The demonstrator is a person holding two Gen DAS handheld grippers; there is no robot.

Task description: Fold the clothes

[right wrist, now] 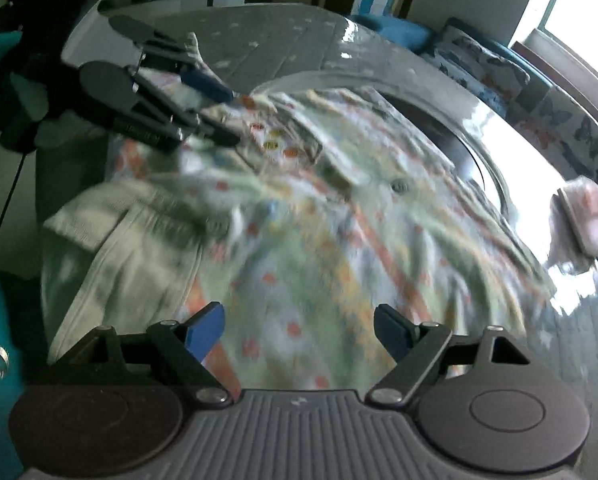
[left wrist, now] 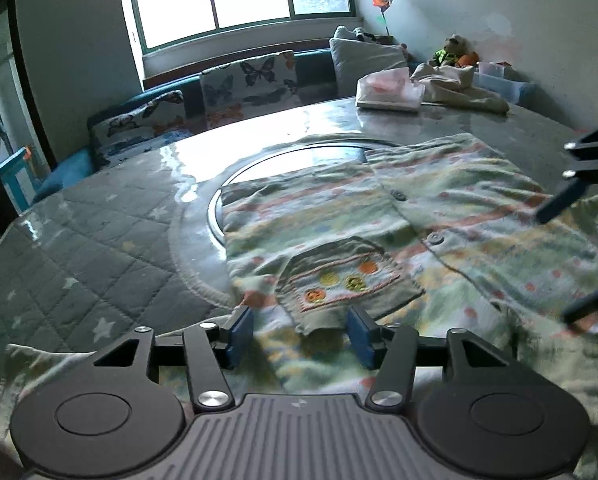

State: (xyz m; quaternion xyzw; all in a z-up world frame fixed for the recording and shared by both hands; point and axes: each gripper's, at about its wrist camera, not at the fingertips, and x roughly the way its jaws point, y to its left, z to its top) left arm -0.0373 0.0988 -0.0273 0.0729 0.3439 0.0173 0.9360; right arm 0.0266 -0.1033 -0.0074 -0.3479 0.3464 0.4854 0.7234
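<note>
Both grippers' jaws stand apart, empty, over the shirt (left wrist: pixel 379 220) spread across the table (left wrist: pixel 99 220).

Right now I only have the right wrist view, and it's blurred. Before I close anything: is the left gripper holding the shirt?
Observer: No. The left gripper is open. Its blue pads sit either side of the lower edge of the grey pocket and do not pinch it.
Operator: What is on that pocket? I only see coloured smears.
Observer: A row of round embroidered fruit in orange and yellow, on a pale band.
Operator: Anything else to fold beyond the shirt?
Observer: A crumpled beige garment lies at the far side of the table, next to a pink tissue pack.
</note>
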